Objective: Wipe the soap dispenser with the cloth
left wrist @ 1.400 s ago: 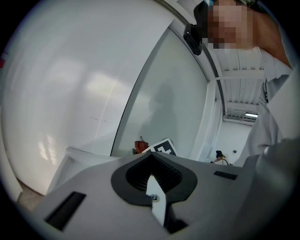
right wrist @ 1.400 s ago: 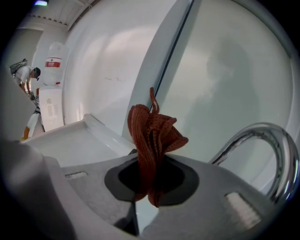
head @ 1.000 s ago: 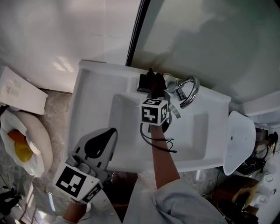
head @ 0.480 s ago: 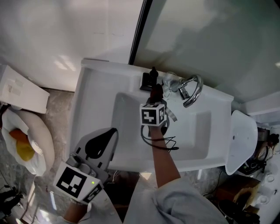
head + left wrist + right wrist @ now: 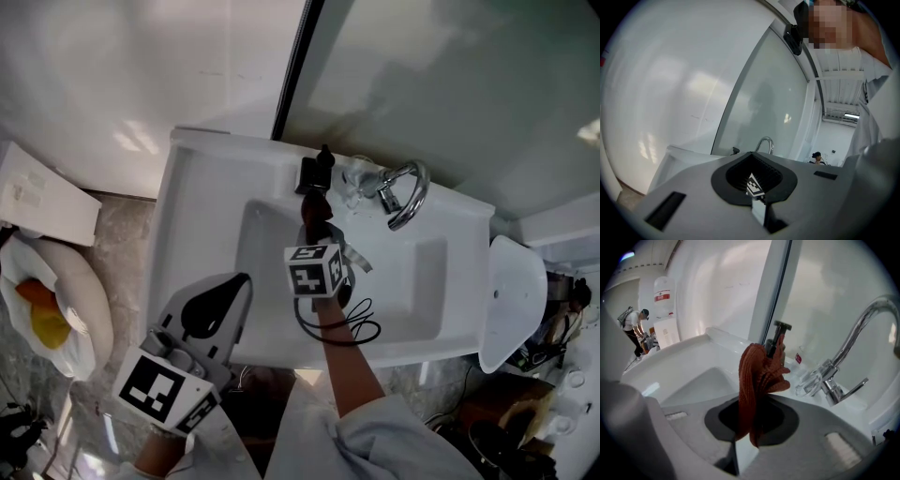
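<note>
Right gripper (image 5: 749, 425) is reaching over the sink (image 5: 202, 202) at frame centre in the head view, its jaws clamping a rust cloth (image 5: 754, 376) that is sticking up out of them in a bunched fold. The cloth is sitting right against the lower part of the black soap dispenser (image 5: 778, 336) and covering it in the right gripper view, so only the pump head is showing above the fold; contact is looking likely but can't confirm. The dispenser is standing upright on the sink's back ledge, upper centre of the head view, just left of the chrome faucet (image 5: 410, 194), which is arching toward the basin. A clear knob (image 5: 812, 379) is lying at the faucet base. A black cable (image 5: 339, 323) is looping under the right gripper's marker cube (image 5: 313, 269). Left gripper (image 5: 234, 286) is hanging at lower left, well apart from the dispenser, over the sink's front edge, its jaws pressing together with nothing between them. A white bag (image 5: 52, 300) with something orange inside is lying at the far left on the floor. A person (image 5: 635, 326) is standing far off at the left edge of the right gripper view
</note>
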Tool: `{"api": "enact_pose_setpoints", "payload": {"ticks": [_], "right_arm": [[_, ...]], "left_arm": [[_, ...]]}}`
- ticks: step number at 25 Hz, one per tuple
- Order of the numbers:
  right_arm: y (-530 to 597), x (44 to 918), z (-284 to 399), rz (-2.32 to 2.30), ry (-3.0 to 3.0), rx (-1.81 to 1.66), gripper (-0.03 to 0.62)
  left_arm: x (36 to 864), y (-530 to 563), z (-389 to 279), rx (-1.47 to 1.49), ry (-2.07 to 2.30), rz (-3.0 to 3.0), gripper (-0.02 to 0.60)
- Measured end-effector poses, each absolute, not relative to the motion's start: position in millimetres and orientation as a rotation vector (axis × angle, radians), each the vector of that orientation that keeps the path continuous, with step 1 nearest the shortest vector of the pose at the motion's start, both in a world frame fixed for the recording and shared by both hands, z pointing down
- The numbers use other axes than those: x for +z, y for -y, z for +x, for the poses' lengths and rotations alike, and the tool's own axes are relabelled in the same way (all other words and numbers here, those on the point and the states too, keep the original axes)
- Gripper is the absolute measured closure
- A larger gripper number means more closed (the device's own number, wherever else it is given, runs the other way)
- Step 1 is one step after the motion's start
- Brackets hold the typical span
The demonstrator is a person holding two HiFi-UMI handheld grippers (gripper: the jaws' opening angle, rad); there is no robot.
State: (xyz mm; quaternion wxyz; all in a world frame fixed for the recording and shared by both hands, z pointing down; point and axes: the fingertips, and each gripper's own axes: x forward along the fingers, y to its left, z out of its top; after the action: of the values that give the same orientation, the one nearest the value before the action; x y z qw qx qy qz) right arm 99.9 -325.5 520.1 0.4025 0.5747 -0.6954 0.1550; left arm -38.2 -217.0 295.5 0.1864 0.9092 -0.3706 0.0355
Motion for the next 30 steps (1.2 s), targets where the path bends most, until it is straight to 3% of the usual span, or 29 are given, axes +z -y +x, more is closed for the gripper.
{"api": "enact_pose_setpoints", "payload": {"ticks": [12,30], "right_arm": [[389,398,115,1.636,1.775,0.058,0.539],[391,436,84,1.478,1.705,-0.063,0.539]], "left_arm": [[294,220,-38,0.092,1.024,2.567,0.577],[304,225,-46,0.09,1.045,2.542,0.577]]}}
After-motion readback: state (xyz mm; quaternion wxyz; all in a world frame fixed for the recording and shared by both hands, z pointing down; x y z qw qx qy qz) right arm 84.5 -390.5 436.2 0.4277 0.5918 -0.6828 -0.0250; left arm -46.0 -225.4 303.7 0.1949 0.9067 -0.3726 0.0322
